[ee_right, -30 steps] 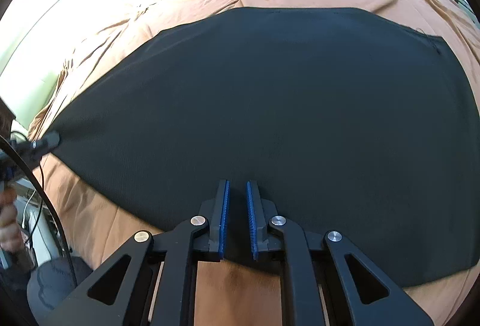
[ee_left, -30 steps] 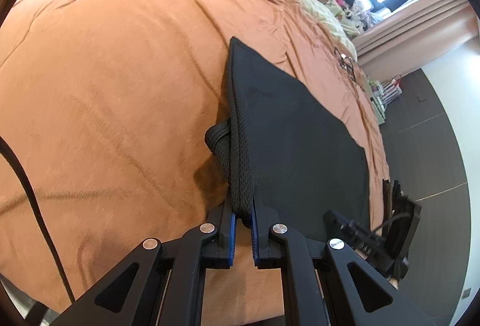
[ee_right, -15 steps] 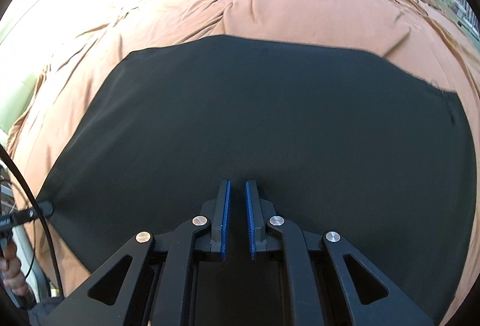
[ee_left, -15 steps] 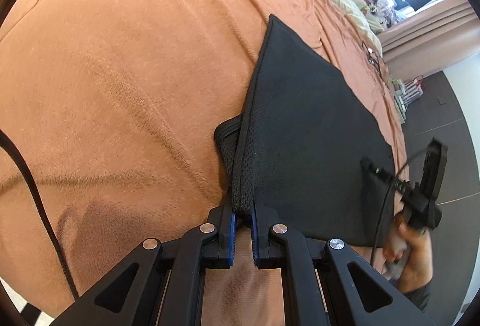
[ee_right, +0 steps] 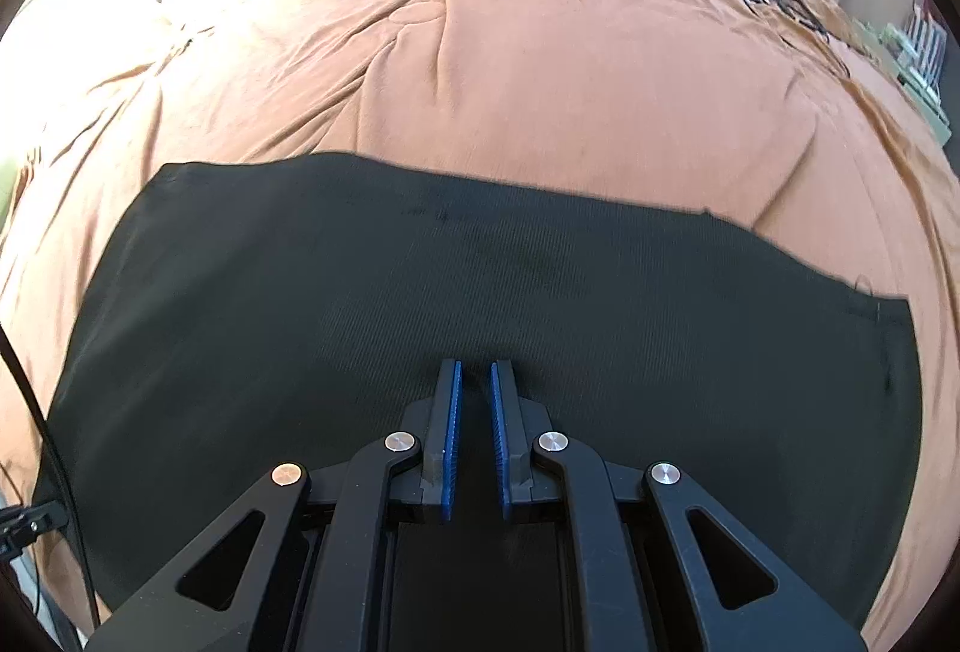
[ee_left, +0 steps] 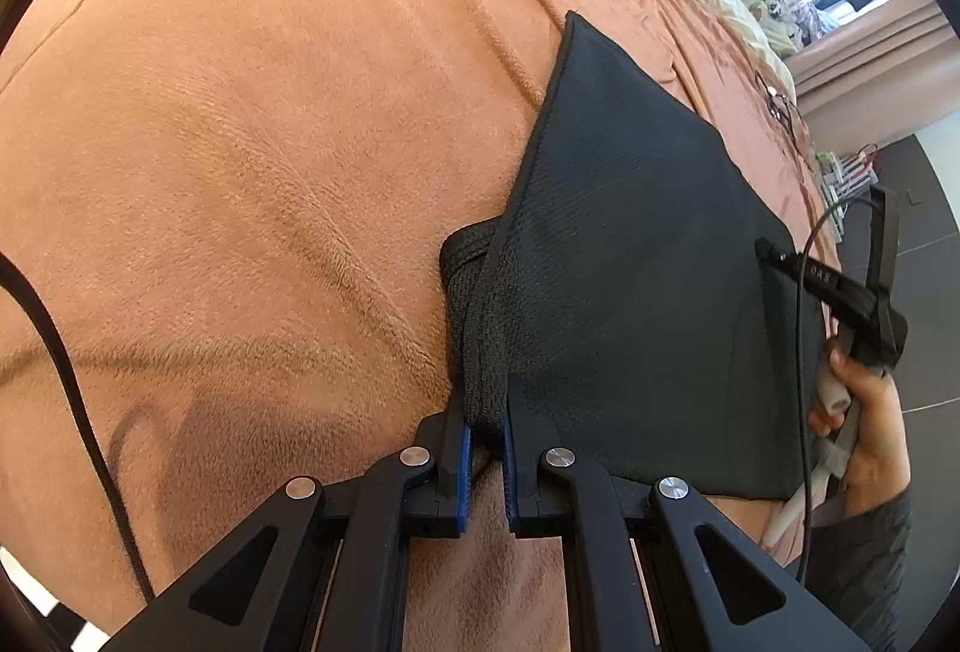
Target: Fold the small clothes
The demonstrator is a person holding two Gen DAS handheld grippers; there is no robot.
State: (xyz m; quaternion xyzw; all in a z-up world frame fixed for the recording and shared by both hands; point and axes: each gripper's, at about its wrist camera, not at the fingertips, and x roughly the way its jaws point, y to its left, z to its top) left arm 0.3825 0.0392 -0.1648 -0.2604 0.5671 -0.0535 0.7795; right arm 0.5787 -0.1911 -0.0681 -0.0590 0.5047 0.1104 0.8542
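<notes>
Black cloth (ee_right: 480, 304): it lies on the orange blanket (ee_right: 540, 63). It is a small dark garment, and it looks flat and smooth across the top.

What changed: a second ago the far edge of the cloth sat high up in the right camera. Now that edge is much lower, and a lot more orange blanket shows behind it. The cloth seems to be pulled toward the person, or its near edge is being lifted up.

Left gripper (ee_left: 487, 439): its blue pads are close together and pinch a bunched corner of the black cloth. It was holding this same corner before, and it still holds it.

Right gripper (ee_right: 474, 412): the blue pads stand close together with a thin gap. The cloth is under and around the tips. I cannot tell for sure if cloth is caught between them. In the left camera, this gripper sits at the other near corner of the cloth, held by the person's hand (ee_left: 864, 412).

What it means: I think both corners of the near edge are picked up now. The fold itself is not done yet.

Next step, my guess: carry the near edge up and over to the far edge, and lay it down flat.

Watch out: the cloth could slip or bunch up on the soft blanket.
</notes>
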